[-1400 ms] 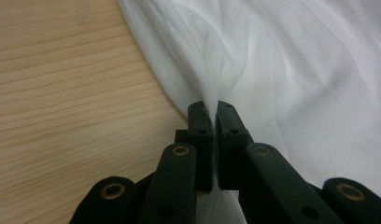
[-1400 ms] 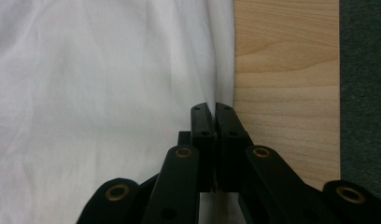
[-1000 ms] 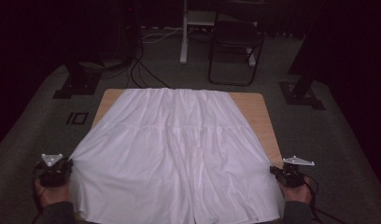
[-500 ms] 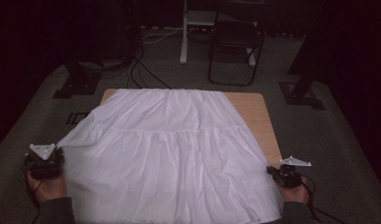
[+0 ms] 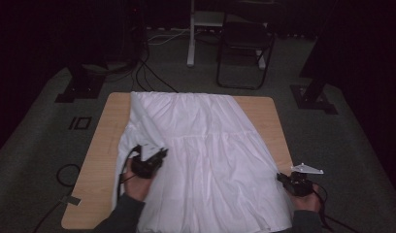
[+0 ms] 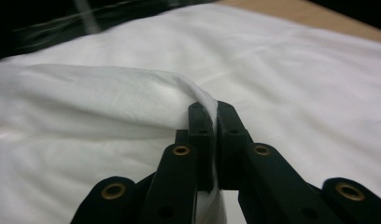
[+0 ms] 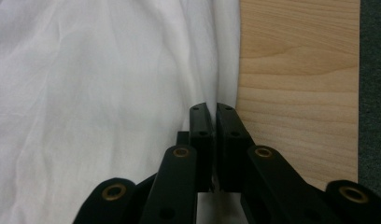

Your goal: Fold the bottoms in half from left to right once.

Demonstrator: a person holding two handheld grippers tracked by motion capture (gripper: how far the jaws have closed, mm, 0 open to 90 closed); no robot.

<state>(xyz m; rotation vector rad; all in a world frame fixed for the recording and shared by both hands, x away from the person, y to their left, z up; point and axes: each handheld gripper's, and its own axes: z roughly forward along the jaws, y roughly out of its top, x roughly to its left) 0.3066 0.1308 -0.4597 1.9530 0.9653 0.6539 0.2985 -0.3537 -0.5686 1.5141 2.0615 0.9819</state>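
high view: white pleated fabric garment (image 5: 206, 160) spread lengthwise on light wooden table (image 5: 101, 160); left gripper (image 5: 150, 162) carries its left edge inward over the cloth, right gripper (image 5: 294, 183) at the right hem.
left gripper view: jaws clamped on a raised fold of the garment (image 6: 132, 93).
right gripper view: jaws pinch the garment's edge (image 7: 216, 70) beside bare table (image 7: 296, 84).
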